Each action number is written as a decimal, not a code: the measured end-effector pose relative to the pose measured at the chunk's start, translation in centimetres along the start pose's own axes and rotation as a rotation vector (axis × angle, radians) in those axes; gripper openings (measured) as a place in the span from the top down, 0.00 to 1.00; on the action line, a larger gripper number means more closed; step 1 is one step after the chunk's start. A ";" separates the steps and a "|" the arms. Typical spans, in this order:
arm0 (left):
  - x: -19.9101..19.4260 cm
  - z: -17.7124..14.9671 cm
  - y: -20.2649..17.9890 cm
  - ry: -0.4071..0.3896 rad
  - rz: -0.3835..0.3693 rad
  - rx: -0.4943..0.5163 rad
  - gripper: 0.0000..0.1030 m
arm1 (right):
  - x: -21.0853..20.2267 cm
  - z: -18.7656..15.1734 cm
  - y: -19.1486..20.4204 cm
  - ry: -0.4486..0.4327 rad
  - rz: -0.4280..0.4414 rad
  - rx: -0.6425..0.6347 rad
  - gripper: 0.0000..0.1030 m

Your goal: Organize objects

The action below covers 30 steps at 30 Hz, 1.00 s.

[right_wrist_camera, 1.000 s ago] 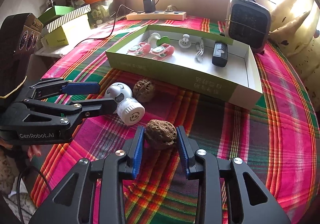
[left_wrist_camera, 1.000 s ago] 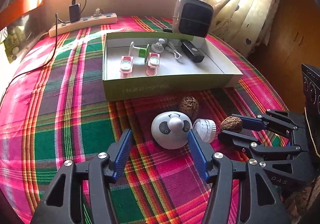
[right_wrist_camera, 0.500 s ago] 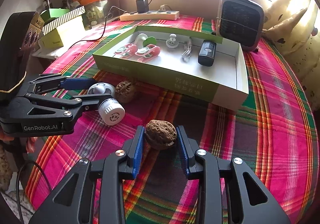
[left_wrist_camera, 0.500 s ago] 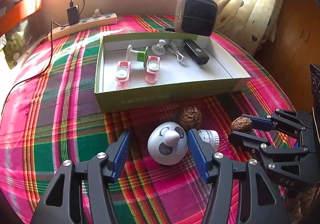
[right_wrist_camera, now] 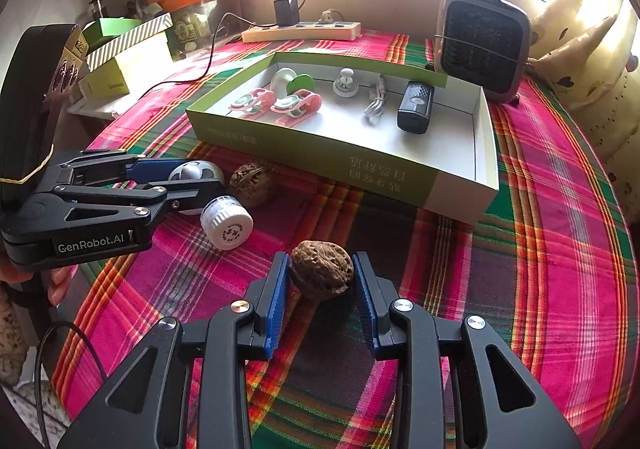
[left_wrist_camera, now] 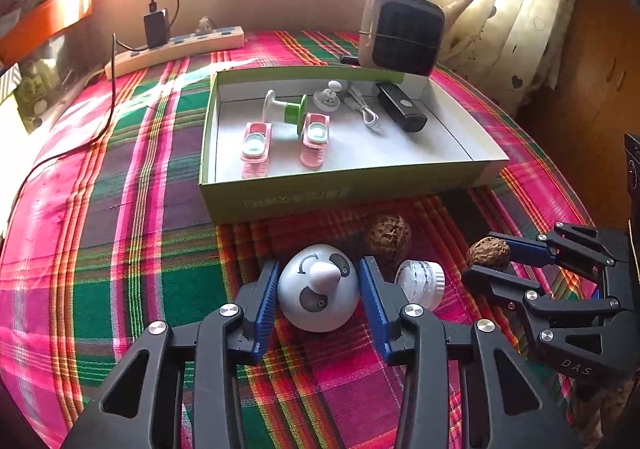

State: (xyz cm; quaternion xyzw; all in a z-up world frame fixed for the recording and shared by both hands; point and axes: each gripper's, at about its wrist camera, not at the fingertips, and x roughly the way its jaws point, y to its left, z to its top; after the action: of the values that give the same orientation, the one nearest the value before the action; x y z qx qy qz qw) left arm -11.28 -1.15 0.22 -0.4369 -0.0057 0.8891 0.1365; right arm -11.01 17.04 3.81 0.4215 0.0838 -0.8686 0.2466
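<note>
The left gripper (left_wrist_camera: 318,287), jaws just closing, clamps the smooth, rigid, slip-prone panda dome (left_wrist_camera: 319,287) at its widest sides.

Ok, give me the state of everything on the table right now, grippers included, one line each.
left gripper: jaws just closed in, pads on the panda dome
right gripper: shut on a walnut
second walnut: loose on the cloth
white cap: on its side, loose
green tray: open, holding small items
power strip: charger plugged in
</note>
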 end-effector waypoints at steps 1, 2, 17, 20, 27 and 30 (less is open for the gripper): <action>0.0 0.0 0.0 0.000 0.001 0.002 0.63 | 0.0 0.0 0.0 0.000 -0.002 -0.001 0.68; 0.0 0.0 0.0 -0.001 0.001 0.003 0.63 | 0.0 0.0 0.0 0.000 -0.003 -0.002 0.68; -0.1 -0.1 0.0 -0.002 0.002 0.005 0.64 | 0.1 0.0 0.1 0.001 -0.007 -0.006 0.68; -0.1 -0.1 0.0 -0.001 0.003 0.007 0.64 | 0.1 0.0 0.1 0.001 -0.007 -0.006 0.68; -0.1 -0.2 -0.1 -0.003 0.005 0.007 0.64 | 0.1 0.0 0.1 0.001 -0.009 -0.007 0.68; -0.2 -0.1 0.0 -0.002 0.009 0.014 0.64 | 0.1 -0.1 0.1 0.001 -0.011 -0.009 0.68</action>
State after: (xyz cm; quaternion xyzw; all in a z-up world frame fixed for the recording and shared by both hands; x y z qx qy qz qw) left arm -11.11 -1.17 0.34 -0.4349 0.0023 0.8902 0.1356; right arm -10.97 16.91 3.70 0.4205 0.0901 -0.8693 0.2436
